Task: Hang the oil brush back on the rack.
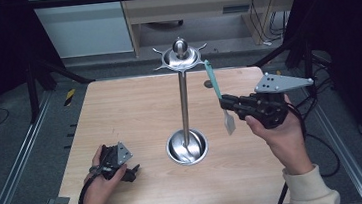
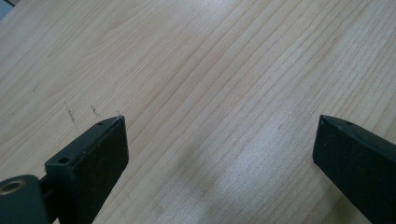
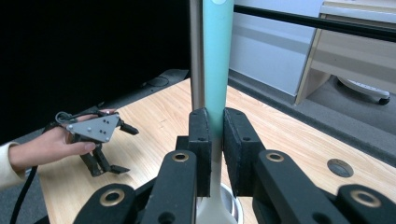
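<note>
A steel rack stands mid-table: a round base [image 1: 187, 147], a thin pole [image 1: 184, 99] and a hooked crown [image 1: 180, 55] on top. My right gripper [image 1: 225, 102] is raised to the right of the pole, shut on a spatula with a teal handle [image 1: 212, 79] and a pale blade [image 1: 229, 121] hanging below the jaws. In the right gripper view the pads clamp the teal handle [image 3: 216, 65], with the pole [image 3: 196, 51] just behind it. My left gripper [image 1: 133, 172] rests on the table at the front left, open, with bare wood between its fingers [image 2: 100, 149].
The wooden table [image 1: 134, 111] has a small round hole [image 1: 208, 84] near its far right. Black frame bars and rails run along both sides. A wooden cabinet [image 1: 200, 4] stands beyond the far edge. Cables trail off to the right.
</note>
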Motion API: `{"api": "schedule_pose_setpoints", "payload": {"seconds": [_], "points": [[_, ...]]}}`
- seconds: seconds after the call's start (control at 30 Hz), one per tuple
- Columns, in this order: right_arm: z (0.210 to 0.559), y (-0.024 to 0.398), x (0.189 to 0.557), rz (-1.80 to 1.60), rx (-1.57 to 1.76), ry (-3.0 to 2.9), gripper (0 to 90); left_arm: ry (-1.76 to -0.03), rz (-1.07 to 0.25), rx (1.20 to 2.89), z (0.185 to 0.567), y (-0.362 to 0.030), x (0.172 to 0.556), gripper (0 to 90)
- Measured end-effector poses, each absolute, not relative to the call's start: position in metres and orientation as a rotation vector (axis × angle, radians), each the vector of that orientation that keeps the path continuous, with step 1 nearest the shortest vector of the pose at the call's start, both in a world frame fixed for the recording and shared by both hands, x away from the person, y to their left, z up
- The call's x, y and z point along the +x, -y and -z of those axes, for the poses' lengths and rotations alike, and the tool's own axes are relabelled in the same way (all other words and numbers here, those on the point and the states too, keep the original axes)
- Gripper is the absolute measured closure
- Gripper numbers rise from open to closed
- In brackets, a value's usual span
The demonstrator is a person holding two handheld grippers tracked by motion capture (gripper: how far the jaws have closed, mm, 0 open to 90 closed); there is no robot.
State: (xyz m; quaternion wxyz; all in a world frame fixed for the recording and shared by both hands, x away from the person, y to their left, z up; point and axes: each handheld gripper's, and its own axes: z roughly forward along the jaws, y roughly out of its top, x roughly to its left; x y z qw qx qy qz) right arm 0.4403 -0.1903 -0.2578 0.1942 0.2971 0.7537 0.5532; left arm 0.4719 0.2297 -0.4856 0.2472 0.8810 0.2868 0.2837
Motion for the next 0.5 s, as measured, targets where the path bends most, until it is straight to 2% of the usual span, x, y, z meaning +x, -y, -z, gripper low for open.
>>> {"api": "schedule_pose_setpoints", "payload": {"seconds": [0.5], "points": [[0.278,0.171,0.44,-1.551,0.836,-1.947,82.0,-0.79,-0.779,2.388,0.485,-0.231,0.472,3.1]]}}
